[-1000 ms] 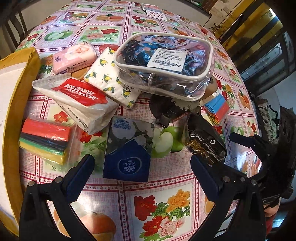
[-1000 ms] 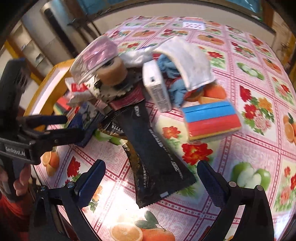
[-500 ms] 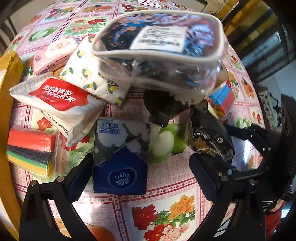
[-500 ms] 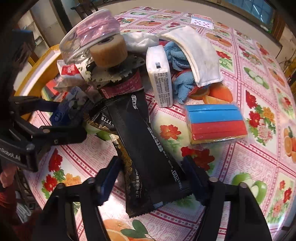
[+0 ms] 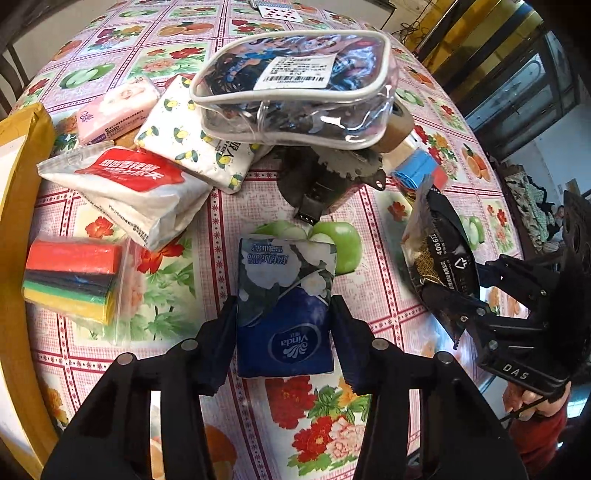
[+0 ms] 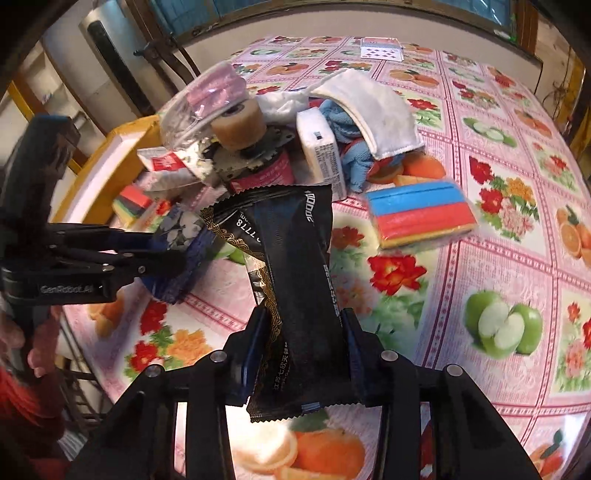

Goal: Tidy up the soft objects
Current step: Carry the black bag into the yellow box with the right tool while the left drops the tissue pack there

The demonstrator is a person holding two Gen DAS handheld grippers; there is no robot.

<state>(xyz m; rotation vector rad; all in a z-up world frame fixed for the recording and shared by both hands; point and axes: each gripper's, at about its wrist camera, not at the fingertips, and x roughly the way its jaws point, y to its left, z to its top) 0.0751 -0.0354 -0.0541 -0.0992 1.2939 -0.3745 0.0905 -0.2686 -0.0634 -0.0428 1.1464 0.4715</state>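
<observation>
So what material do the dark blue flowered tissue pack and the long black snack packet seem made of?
Dark blue flowered tissue pack: likely thin soft plastic film, printed, creased between the left gripper fingers. Long black snack packet: probably glossy plastic or foil film, zigzag-cut crimped ends, held in the right gripper.

Round table covered by a glossy pink plastic tablecloth (image 6: 517, 236), printed in squares with red flowers, oranges and green apples; bright daylight glares off it near the front edge. Behind the table, a plain cream wall (image 6: 303, 27) runs below a dark-framed window with blue-tinted panes (image 6: 207, 11). Left side in the right wrist view: a tall grey cylindrical appliance (image 6: 110, 55) standing against the wall. In the left wrist view: a dark glass-fronted cabinet (image 5: 524, 85) at right, with yellow wooden boards (image 5: 461, 22) leaning beside it.
</observation>
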